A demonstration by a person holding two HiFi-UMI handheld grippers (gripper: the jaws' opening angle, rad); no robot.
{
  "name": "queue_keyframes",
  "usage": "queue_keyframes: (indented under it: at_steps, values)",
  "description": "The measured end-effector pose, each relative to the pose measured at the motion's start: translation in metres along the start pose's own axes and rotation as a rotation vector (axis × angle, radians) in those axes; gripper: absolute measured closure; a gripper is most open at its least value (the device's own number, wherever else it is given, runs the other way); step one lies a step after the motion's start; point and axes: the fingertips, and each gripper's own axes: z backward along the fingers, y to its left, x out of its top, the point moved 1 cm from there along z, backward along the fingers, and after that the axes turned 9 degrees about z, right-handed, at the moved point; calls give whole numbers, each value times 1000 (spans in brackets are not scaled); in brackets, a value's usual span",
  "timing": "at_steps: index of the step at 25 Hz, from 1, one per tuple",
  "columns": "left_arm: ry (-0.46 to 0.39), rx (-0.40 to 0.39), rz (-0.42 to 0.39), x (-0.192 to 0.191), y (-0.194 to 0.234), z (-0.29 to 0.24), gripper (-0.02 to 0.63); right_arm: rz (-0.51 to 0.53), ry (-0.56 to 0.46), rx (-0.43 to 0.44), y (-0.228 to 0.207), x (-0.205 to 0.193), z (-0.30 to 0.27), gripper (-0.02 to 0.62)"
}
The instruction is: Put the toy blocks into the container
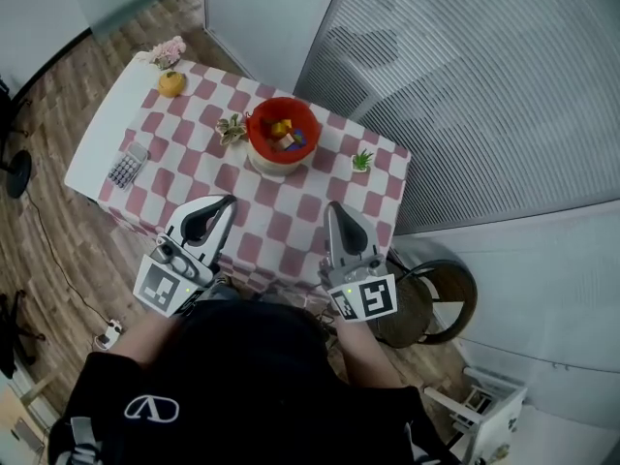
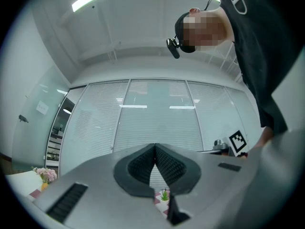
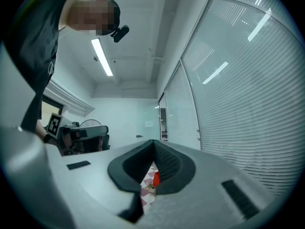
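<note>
**A:** Status on the blocks?

**B:** Looks done to me. The blocks (image 1: 282, 134) sit piled inside the red container (image 1: 283, 103) on the far half of the table (image 1: 291, 223). I can't find a loose block anywhere on the checked cloth.

**A:** Jaws?

**B:** Both clenched on nothing. The left gripper (image 1: 226, 202) has its pads meeting at the tips, with only the blinds and a sliver of cloth beyond them. The right gripper (image 1: 332, 208) is the same, pads together and a strip of red showing past them. Both hang at the near table edge, with the container at 12 o'clock from them and well apart.

**A:** Anything left to do?

**B:** I'd say nothing, unless a block is hidden behind the container. I can't rule that out from here.

**A:** Clutter?

**B:** Taking the container as centre:
- small plant (image 1: 231, 128) at 9 o'clock, just beside it
- second plant (image 1: 361, 160) at 4 o'clock, near the edge
- orange (image 1: 171, 83) and flowers (image 1: 169, 50) at 10 o'clock, in the far corner
- calculator (image 1: 127, 169) at 8 o'clock, by the left edge
- stool (image 1: 436, 298) off the table, at the right gripper's 3 o'clock

**A:** Obstructions?

**B:** None between the grippers and the container, just bare cloth. Only the 9 o'clock plant crowds the rim.
</note>
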Motion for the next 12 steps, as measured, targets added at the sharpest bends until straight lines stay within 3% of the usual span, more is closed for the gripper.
queue_keyframes:
  at_steps: [12]
  values:
    - [11,-2,-5,-2,-2,2,600,13,18,-17,10,-11,8,591]
